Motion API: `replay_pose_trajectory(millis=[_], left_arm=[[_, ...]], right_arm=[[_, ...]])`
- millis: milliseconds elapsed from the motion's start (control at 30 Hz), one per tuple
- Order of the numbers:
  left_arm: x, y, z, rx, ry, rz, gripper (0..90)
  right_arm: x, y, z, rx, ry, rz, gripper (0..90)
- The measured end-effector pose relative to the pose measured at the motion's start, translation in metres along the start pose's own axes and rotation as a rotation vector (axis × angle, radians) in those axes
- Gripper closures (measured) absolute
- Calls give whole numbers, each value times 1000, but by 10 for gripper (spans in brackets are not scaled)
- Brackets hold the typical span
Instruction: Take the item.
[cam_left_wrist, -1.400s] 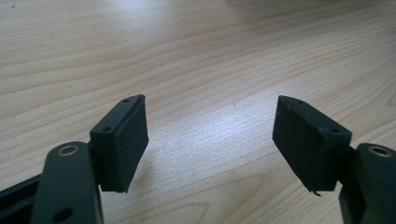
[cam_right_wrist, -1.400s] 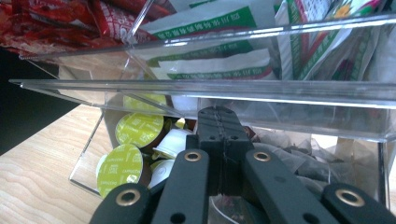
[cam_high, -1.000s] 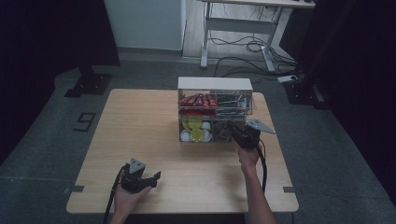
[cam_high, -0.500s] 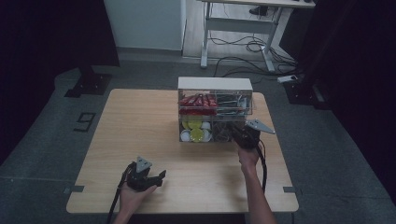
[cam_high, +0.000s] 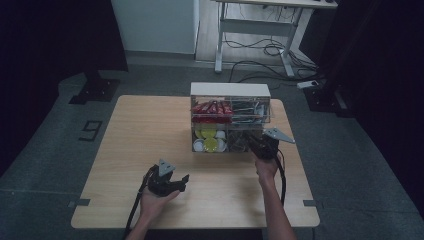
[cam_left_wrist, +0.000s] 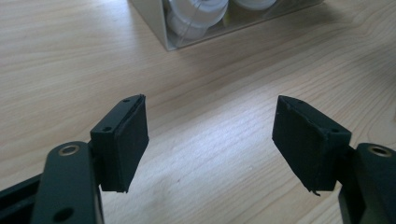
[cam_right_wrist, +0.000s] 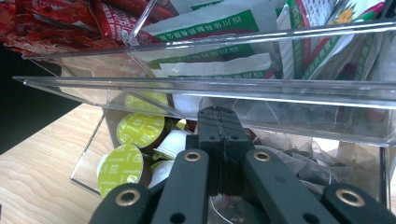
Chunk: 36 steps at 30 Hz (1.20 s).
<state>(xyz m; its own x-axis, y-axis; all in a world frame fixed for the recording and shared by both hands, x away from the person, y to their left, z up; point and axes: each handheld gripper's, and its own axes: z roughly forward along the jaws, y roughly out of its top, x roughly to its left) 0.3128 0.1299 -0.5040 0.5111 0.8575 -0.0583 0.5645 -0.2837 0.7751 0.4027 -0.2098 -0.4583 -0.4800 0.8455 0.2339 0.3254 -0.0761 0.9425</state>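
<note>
Reaching into the clear organizer's (cam_high: 231, 120) lower right compartment, right gripper (cam_right_wrist: 219, 140) pinched shut among tea bag sachets (cam_right_wrist: 303, 158); whether it grips one, unclear. Withdraw slowly, beneath the shelf. Left gripper (cam_high: 172, 184) wide, idle nearside.

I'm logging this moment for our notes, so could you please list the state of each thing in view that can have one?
Left gripper: open, nothing between the pads, over bare table.
Right gripper: shut, tips inside the lower right compartment; whether it pinches anything, I cannot tell.
Clear organizer: upright, open at the front, stocked.
Coffee capsules: piled, lower left compartment.
Red sachets: stacked, upper left compartment.
</note>
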Motion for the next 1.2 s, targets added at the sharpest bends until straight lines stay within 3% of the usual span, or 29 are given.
replay_pose_trajectory(millis=[400,800,1200], left_arm=[[-9,16,5,-3,0,4,269],[-15,33,11,-7,39,4,272],[-23,50,21,-9,41,16,274]], right_arm=[[0,0,0,-4,2,6,890],[-2,-1,1,-10,14,27,890],[-1,0,2,-12,22,26,890]])
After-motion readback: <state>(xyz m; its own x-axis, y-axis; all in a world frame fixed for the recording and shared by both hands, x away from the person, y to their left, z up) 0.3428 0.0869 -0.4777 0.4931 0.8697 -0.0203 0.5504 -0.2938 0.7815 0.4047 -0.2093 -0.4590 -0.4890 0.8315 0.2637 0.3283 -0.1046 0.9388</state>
